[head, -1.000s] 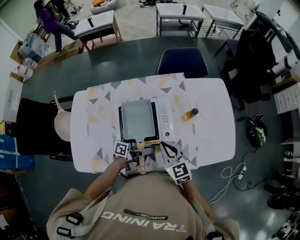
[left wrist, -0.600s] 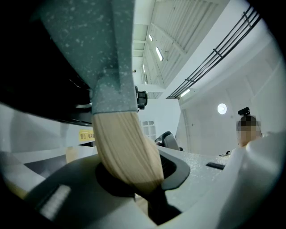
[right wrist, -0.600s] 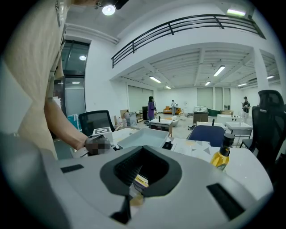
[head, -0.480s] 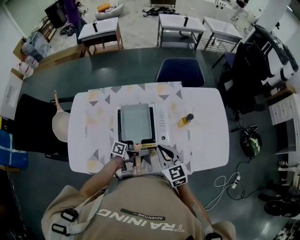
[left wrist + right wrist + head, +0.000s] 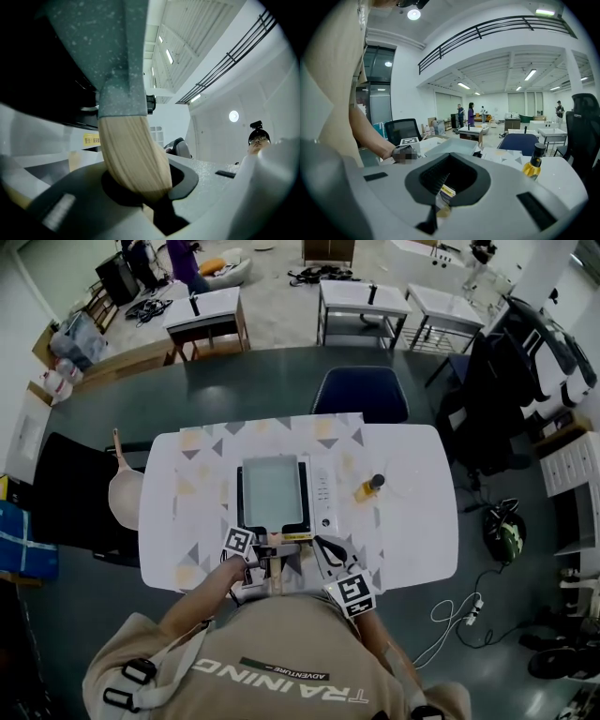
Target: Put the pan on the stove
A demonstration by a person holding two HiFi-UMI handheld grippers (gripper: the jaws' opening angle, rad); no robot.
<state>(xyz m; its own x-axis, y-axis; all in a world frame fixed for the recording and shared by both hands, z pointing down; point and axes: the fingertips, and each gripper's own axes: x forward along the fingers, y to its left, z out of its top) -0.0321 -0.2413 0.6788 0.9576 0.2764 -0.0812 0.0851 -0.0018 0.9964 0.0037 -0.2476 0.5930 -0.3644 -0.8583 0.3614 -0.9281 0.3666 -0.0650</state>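
A square grey pan sits on the white portable stove in the middle of the table. Its wooden handle points toward me. My left gripper is shut on that handle. In the left gripper view the handle fills the gap between the jaws, under the speckled grey pan. My right gripper is shut on nothing, just right of the handle at the stove's front corner. The right gripper view shows the pan beyond the shut jaws.
A yellow oil bottle with a black cap stands right of the stove, and shows as the bottle in the right gripper view. A patterned cloth covers the table's left half. A blue chair stands behind the table, a black chair at its left.
The pan and both grippers hold their places at the stove. The head camera has shifted a little, and people at the back of the room have walked on.
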